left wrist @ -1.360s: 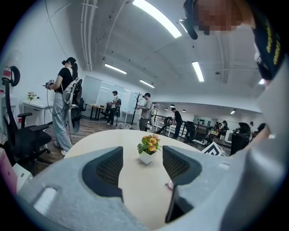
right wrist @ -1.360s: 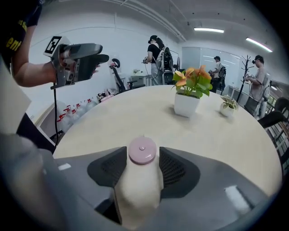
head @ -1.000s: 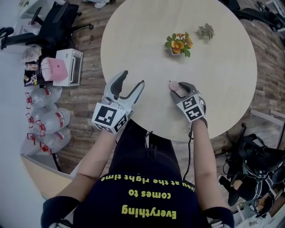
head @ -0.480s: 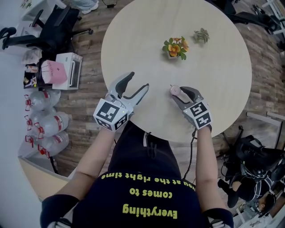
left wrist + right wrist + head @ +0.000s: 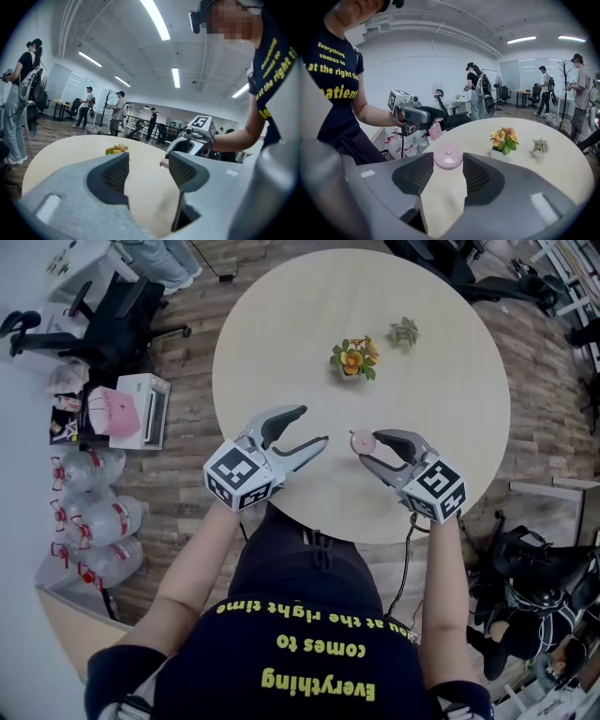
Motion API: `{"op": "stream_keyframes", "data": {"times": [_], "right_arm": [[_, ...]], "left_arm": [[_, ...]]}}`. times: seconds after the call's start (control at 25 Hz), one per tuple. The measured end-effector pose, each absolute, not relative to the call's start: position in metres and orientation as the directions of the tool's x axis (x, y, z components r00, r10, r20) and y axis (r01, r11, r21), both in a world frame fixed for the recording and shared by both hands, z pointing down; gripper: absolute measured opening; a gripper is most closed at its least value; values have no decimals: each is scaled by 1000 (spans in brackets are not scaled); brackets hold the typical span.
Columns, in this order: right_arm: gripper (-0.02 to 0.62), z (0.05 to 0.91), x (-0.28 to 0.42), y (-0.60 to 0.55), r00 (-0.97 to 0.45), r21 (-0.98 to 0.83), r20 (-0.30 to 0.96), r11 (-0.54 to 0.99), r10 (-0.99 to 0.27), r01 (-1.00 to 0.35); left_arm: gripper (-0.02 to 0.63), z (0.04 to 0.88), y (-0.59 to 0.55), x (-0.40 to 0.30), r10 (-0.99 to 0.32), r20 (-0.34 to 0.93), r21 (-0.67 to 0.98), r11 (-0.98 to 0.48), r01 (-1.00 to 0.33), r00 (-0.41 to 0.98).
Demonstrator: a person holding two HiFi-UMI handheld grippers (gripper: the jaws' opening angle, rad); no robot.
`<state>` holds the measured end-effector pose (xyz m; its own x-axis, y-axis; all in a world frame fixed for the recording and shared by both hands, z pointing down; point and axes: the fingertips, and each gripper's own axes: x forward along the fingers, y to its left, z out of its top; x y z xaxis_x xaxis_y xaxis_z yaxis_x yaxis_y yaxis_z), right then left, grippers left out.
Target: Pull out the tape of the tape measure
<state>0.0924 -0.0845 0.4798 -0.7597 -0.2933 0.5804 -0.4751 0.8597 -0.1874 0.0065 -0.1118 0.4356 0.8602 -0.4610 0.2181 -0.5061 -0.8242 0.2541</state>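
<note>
the small round pink tape measure (image 5: 448, 156) lies flat on the round pale wooden table (image 5: 441, 399), near the person's edge, caught at the very tips of the right gripper (image 5: 367, 444). that gripper's jaws stand wide, yet the disc fills the gap and both tips meet its rim, so they are closed on it. the tips cover its sides, leaving only the domed top with a small centre knob in sight; where the tape comes out cannot be made out. in the head view it is a tiny pink dot, and in the left gripper view only a pink sliver shows past one jaw

the left gripper (image 5: 314, 425) is over the table well apart from the disc, jaws spread and holding nothing, aimed toward the right gripper

farther across the table a small white pot (image 5: 345, 371) holds orange and yellow flowers (image 5: 352, 354) with green leaves. beside it is a small grey-green plant (image 5: 405, 331); what it stands in is too small to tell

on the floor, clear plastic bottles with red labels (image 5: 89, 512) are partly cut off at the picture's edge
</note>
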Motion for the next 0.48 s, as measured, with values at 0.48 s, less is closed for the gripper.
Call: {"op": "stream_keyframes", "data": {"times": [0.48], "right_arm": [[209, 423, 67, -58, -811, -133, 574, 964, -115, -230]], "left_arm": [[273, 414, -61, 59, -11, 173, 222, -974, -50, 985]]}}
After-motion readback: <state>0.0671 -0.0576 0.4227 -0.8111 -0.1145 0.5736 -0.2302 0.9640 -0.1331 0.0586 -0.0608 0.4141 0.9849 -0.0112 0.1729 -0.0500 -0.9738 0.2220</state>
